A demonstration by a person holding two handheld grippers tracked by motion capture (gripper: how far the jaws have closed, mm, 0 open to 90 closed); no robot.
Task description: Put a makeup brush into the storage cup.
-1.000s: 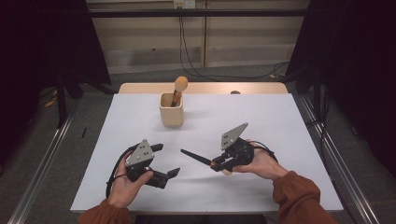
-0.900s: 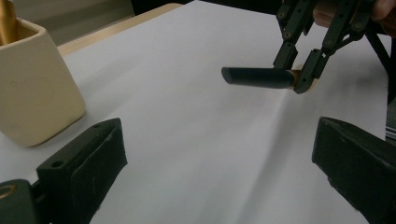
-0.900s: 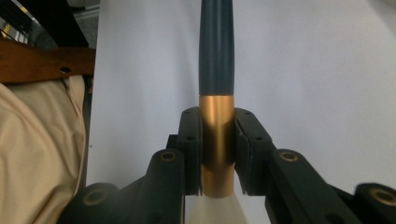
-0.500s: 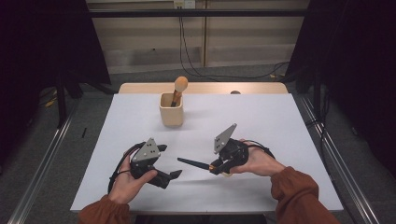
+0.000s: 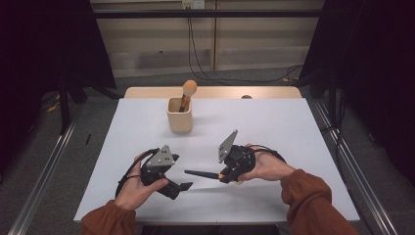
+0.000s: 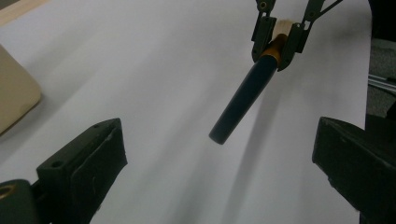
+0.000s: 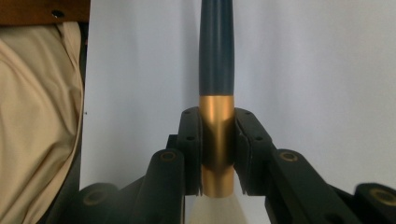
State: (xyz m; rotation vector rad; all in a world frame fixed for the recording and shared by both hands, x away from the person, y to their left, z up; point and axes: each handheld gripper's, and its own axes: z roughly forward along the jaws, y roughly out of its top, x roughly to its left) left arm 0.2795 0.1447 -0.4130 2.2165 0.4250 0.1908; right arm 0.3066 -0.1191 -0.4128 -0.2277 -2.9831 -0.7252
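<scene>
On a white-covered table (image 5: 293,127), the right gripper (image 5: 226,175) stays clamped on a dark-handled brush (image 5: 203,174) at its gold ferrule — handle now swung level toward the left gripper (image 5: 185,186), whose jaws stand apart — a handover looks near; a cup (image 5: 179,117) waits beyond.

Rust-orange sleeves cover both forearms, and each black gripper (image 5: 182,187) (image 5: 225,177) carries a grey three-cornered plate, brass-ringed screws and a trailing black cable.
</scene>
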